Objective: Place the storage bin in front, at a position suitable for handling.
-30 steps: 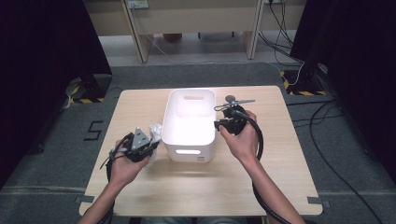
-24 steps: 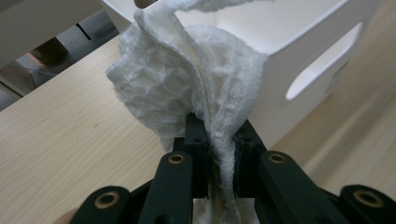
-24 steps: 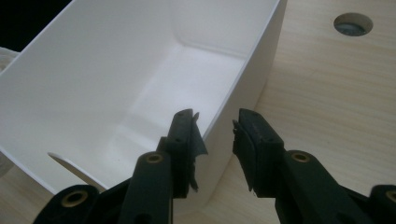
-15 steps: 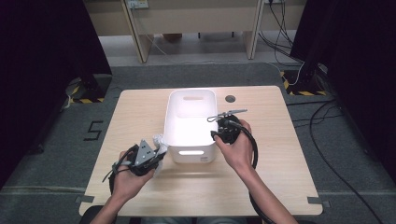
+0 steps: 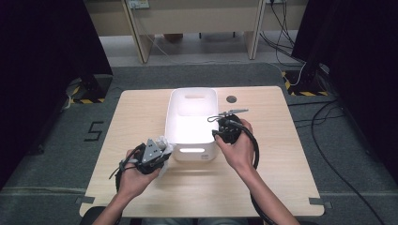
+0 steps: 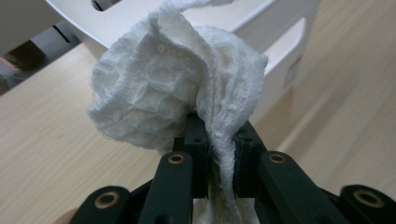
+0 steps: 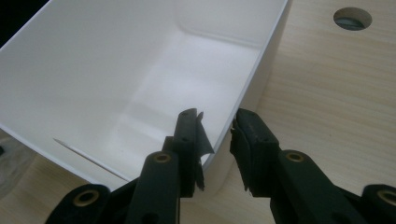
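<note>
A white plastic bin (image 5: 192, 101) stands in the middle of the wooden table (image 5: 281, 154). My left gripper (image 5: 162, 150) is at the bin's near left corner, shut on a crumpled white cloth (image 6: 168, 84) that bulges above its jaws (image 6: 219, 130). My right gripper (image 7: 215, 123) straddles the bin's right wall (image 7: 252, 79), one jaw inside and one outside. Its jaws have just been closing, with a gap left at the outer pad. In the high view, the right gripper (image 5: 220, 133) sits at the rim.
A round cable hole (image 5: 231, 99) lies in the table behind the bin on the right. The bin's inside (image 7: 140, 60) looks bare. Dark curtains flank the table, and cables run across the floor at the right.
My left hand with the cloth has come nearer to the table's front edge and closer to the bin's front corner. My right gripper has shifted slightly onto the bin's right wall.
</note>
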Demonstrator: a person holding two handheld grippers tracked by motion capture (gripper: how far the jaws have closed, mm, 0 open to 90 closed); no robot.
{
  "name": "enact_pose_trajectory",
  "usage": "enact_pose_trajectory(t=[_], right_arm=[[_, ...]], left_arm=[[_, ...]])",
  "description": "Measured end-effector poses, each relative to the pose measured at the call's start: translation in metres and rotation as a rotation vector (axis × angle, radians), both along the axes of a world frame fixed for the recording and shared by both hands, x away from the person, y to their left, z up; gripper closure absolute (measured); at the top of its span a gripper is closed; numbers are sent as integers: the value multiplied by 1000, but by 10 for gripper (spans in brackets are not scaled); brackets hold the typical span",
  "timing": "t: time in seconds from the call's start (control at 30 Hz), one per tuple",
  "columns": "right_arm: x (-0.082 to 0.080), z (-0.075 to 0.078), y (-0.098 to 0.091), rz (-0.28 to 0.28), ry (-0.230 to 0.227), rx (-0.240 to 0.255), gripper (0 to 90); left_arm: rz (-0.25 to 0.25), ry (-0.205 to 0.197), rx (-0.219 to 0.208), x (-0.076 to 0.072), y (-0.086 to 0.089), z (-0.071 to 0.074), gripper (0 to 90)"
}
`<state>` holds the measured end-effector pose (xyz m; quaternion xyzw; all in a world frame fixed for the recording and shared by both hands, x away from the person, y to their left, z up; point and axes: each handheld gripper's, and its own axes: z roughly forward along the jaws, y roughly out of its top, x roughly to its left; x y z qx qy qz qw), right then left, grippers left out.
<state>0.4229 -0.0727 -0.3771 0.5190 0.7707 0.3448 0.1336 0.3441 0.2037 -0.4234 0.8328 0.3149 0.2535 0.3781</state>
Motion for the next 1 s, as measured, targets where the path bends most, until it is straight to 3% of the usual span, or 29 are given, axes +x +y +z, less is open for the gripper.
enact_pose_trajectory(t=[0.17, 0.57, 1.0], right_arm=[[-1, 0, 1, -1, -9, -11, 720], [-1, 0, 3, 8, -17, -18, 727], [-1, -1, 2, 13, -20, -18, 726]], left_arm=[[-7, -10, 14, 3, -4, 1, 794], [2, 31, 10, 7, -8, -1, 795], [-18, 37, 24, 6, -14, -2, 796]])
